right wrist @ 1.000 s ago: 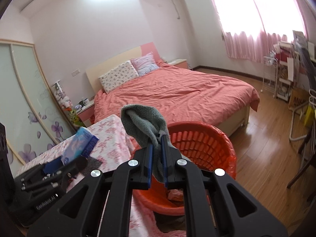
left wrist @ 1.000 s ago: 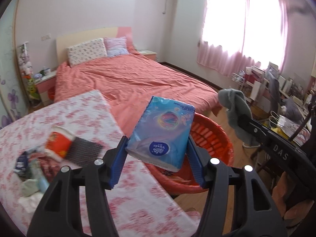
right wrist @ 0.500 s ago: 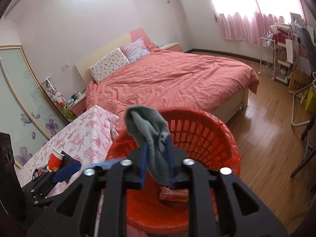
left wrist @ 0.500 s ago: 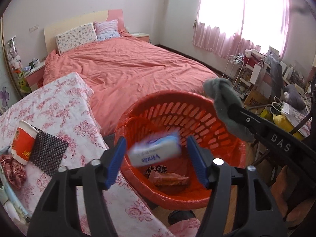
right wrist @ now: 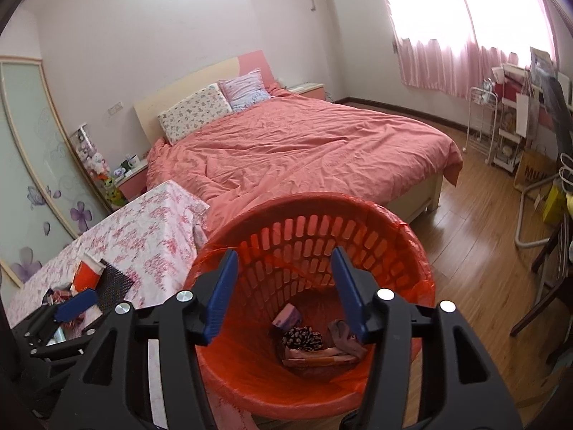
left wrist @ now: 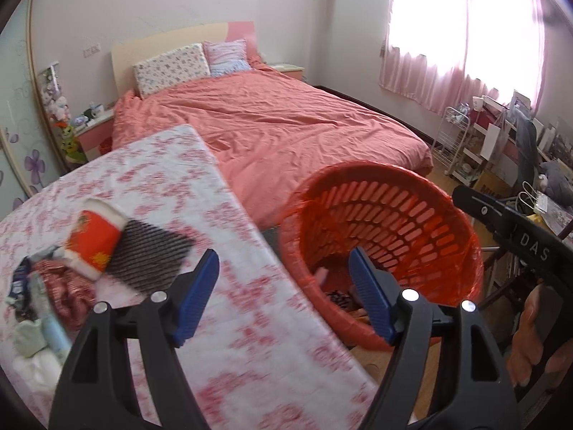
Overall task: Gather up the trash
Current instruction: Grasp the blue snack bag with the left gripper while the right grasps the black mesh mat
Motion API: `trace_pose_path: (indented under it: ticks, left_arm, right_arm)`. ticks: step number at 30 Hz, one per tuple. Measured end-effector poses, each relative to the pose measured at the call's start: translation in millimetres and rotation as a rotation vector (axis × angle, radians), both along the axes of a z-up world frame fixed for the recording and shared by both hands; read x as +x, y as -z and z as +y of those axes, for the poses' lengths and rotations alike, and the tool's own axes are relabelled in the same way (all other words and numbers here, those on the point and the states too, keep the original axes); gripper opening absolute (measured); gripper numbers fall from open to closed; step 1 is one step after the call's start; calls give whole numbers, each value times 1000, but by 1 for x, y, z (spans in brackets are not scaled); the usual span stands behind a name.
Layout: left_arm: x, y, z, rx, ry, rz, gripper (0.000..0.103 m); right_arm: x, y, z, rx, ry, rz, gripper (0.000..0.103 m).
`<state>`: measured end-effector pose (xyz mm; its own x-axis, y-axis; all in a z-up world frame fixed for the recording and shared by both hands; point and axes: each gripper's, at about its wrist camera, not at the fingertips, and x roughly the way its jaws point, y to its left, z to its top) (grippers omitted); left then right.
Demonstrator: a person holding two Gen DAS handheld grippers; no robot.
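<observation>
Plastic lattice walls, lined with a thin red bag, form the round orange basket (right wrist: 358,251) beside the floral-clothed table (left wrist: 200,193). Right gripper (right wrist: 284,288) hangs over its mouth, blue ribbed pads spread wide and empty; crumpled wrappers and cloth scraps (right wrist: 315,340) lie at the bottom. Left gripper (left wrist: 284,294) is likewise wide apart, empty. At 9 o'clock on the table sit a red paper cup (left wrist: 95,240), a black mesh square (left wrist: 147,254) and crumpled litter (left wrist: 35,308).
</observation>
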<state>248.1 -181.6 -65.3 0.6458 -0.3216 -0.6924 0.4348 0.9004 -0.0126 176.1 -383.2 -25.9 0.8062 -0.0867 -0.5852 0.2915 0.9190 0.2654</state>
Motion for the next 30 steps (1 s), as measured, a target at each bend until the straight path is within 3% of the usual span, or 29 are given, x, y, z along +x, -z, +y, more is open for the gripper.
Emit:
trace_pose_path:
  ticks: [8,17,23,30]
  left_arm:
    - [-18,-16,68,3,-92,-44,76]
    - [-10,-31,171,-2,-282,-65,78]
    - [12,-25,247,11,-441,-42,78]
    - [44,-10,300,-49,-516,34,78]
  right_arm:
    - [1,-6,34,-30,-70,10,55]
    - [9,-3,89,-71,-181,50,55]
    - [21,2,125,-91,-252,78,55]
    - [58,16,169,-96,-330,126,55]
